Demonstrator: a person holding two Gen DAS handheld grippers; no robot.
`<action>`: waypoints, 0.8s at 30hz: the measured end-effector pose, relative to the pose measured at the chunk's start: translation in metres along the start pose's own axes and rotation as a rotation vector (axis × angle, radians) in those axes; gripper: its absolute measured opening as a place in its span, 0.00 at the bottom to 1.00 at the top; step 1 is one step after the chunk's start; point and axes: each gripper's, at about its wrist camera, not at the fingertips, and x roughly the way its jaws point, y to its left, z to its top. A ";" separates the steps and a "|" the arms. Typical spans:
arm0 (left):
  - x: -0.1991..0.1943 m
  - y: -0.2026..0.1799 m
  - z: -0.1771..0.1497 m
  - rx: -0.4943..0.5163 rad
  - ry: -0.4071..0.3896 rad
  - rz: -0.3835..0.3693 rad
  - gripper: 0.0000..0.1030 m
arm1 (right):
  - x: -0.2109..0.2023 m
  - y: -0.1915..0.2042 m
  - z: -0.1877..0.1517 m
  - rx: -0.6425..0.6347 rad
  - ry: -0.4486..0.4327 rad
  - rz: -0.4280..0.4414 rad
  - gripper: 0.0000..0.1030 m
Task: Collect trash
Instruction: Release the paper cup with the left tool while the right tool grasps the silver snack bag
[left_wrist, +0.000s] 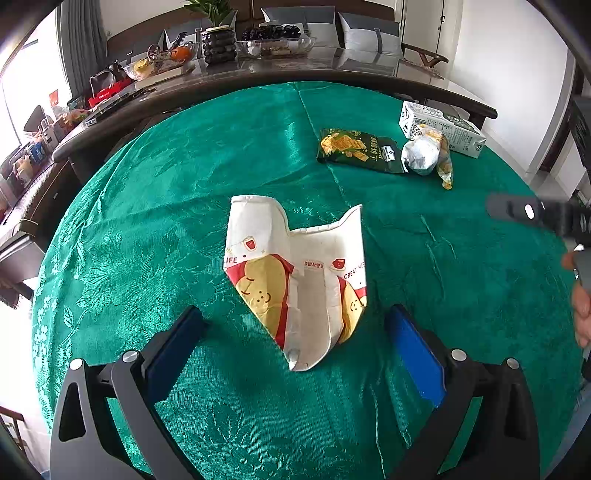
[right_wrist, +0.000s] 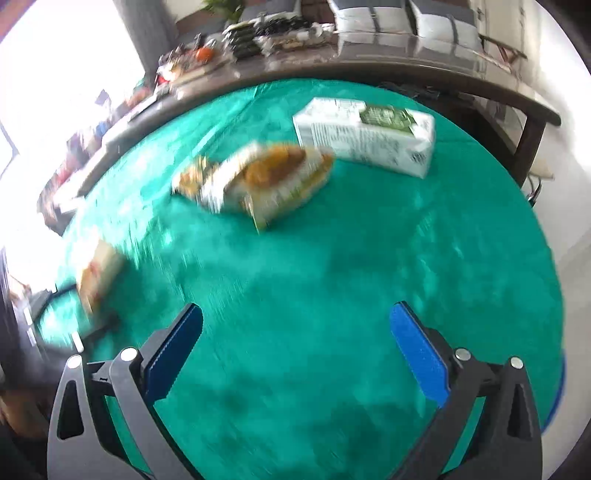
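Observation:
A flattened paper cup (left_wrist: 299, 280) with red and yellow print lies on the green tablecloth (left_wrist: 155, 221). My left gripper (left_wrist: 295, 317) stands open around the cup's narrow end, its blue pads apart from the paper on both sides. Farther back right lie a dark green snack bag (left_wrist: 356, 149), a crumpled silver wrapper (left_wrist: 424, 153) and a white carton (left_wrist: 443, 127). In the blurred right wrist view my right gripper (right_wrist: 295, 317) is open over bare cloth, with the wrappers (right_wrist: 258, 177) and carton (right_wrist: 365, 133) ahead and the cup (right_wrist: 96, 273) at far left.
A dark, cluttered long table (left_wrist: 258, 70) with bowls, a plant pot and boxes runs behind the green cloth. The other gripper and a hand (left_wrist: 580, 295) show at the right edge of the left wrist view. White walls stand to the right.

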 end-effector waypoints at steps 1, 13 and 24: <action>0.000 -0.001 0.000 -0.001 0.000 -0.001 0.96 | 0.004 0.004 0.012 0.024 -0.017 0.012 0.95; 0.000 0.000 0.000 -0.001 0.001 -0.003 0.96 | 0.056 0.021 0.063 0.158 -0.061 -0.049 0.67; 0.001 0.001 0.001 0.000 0.001 -0.002 0.96 | -0.014 0.027 0.005 -0.329 0.050 0.012 0.50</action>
